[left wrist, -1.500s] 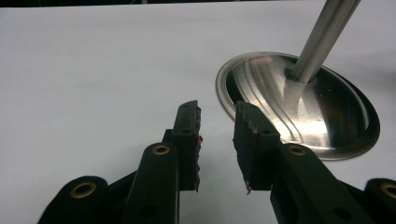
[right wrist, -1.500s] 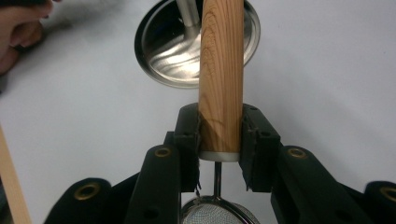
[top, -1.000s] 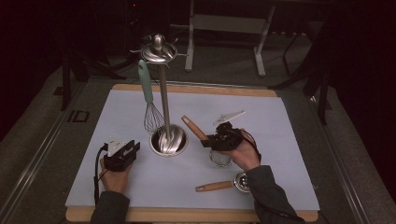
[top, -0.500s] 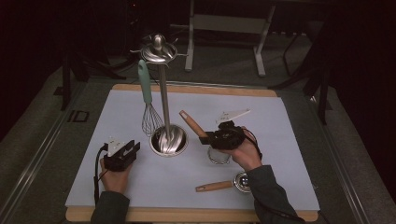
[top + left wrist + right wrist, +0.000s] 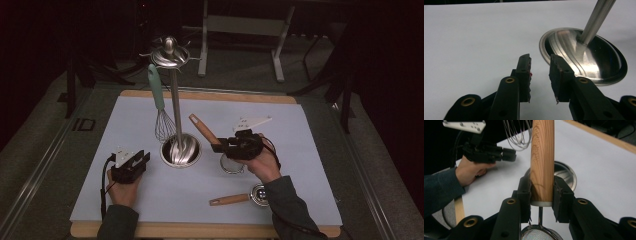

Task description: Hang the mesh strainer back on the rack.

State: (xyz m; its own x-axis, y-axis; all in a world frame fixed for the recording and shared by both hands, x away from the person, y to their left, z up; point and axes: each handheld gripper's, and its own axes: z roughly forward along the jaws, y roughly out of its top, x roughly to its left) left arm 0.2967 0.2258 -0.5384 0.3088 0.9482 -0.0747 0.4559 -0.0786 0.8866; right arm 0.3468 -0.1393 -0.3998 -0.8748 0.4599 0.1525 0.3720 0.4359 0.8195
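A steel utensil stand (image 5: 181, 150) rises mid-table, and a whisk (image 5: 161, 120) with a teal handle hangs from its top. My right gripper (image 5: 217, 147) is shut on the wooden handle (image 5: 542, 157) of a small mesh strainer (image 5: 231, 164), just right of the stand's base. The handle slants up and left toward the pole, and the mesh bowl (image 5: 537, 233) sits under the jaws. My left gripper (image 5: 142, 159) rests on the mat left of the base (image 5: 584, 57). It is open (image 5: 540, 67) with nothing between its pads.
A second wooden-handled utensil (image 5: 235, 199) with a round metal head lies on the mat at the front right. The pale mat covers a wooden board (image 5: 210, 95). Chair and stand legs are in the dark behind the table.
The right gripper has shifted slightly with the strainer in it. The left gripper has stayed put.
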